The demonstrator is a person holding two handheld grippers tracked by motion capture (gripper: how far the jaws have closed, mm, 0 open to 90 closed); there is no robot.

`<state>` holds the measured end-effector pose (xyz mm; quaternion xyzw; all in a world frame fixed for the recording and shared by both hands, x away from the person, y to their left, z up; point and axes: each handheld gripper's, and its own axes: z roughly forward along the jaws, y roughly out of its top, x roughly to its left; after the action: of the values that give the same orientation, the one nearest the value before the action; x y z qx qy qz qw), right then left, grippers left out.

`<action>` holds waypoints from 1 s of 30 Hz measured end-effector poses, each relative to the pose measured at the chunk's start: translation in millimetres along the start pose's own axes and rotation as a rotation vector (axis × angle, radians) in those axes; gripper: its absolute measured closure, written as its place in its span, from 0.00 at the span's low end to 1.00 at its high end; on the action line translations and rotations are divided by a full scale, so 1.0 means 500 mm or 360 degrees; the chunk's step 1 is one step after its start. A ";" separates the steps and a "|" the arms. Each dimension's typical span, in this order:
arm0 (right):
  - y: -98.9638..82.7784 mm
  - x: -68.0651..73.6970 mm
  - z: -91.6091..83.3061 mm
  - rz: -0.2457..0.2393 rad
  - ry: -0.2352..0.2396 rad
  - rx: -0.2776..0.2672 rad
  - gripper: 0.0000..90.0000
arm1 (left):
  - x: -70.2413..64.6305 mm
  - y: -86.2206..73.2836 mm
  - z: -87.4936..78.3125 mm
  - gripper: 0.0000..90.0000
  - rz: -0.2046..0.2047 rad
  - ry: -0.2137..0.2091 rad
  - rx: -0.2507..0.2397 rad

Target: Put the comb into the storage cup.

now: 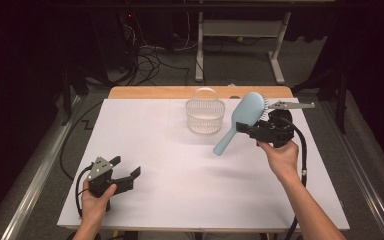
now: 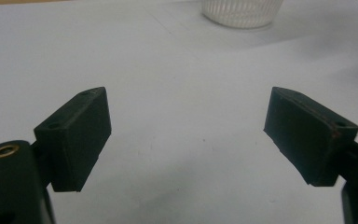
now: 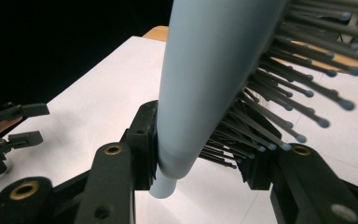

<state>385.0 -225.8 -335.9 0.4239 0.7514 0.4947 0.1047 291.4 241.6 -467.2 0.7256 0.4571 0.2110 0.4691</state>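
A light blue hairbrush (image 1: 243,116) with dark bristles hangs tilted above the table's right side, handle pointing down and left. My right gripper (image 1: 248,130) is shut on it near where the head meets the handle. In the right gripper view the brush (image 3: 209,70) rises between the jaws of that gripper (image 3: 200,163), bristles to the right. Just left of the brush stands a white ribbed basket (image 1: 205,116) with a hoop handle. My left gripper (image 1: 126,167) rests near the front left corner, open with nothing between its fingers (image 2: 77,137); only the white sheet lies under it (image 2: 186,135).
A white sheet (image 1: 180,165) covers the table, with a strip of wood (image 1: 180,92) bare at the far edge. The basket's base (image 2: 241,11) appears ahead of the left gripper. Cables and desk legs lie on the floor beyond the table.
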 end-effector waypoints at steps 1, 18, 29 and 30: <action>0.002 0.000 0.001 -0.0002 -0.0001 -0.0002 0.63 | 0.000 0.000 0.000 0.17 0.0002 -0.0001 0.0000; 0.031 -0.004 0.010 0.0001 -0.0015 -0.0023 0.63 | -0.002 -0.003 0.004 0.17 0.0030 -0.0003 0.0011; 0.050 -0.005 0.014 0.0001 -0.0028 -0.0031 0.63 | -0.002 -0.004 0.004 0.17 0.0034 -0.0004 0.0010; 0.052 -0.005 0.015 0.0001 -0.0029 -0.0032 0.63 | -0.002 -0.004 0.004 0.17 0.0034 -0.0005 0.0011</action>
<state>404.7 -218.9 -318.4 0.4274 0.7453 0.4985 0.1157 291.6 240.2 -469.7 0.7323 0.4492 0.2134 0.4651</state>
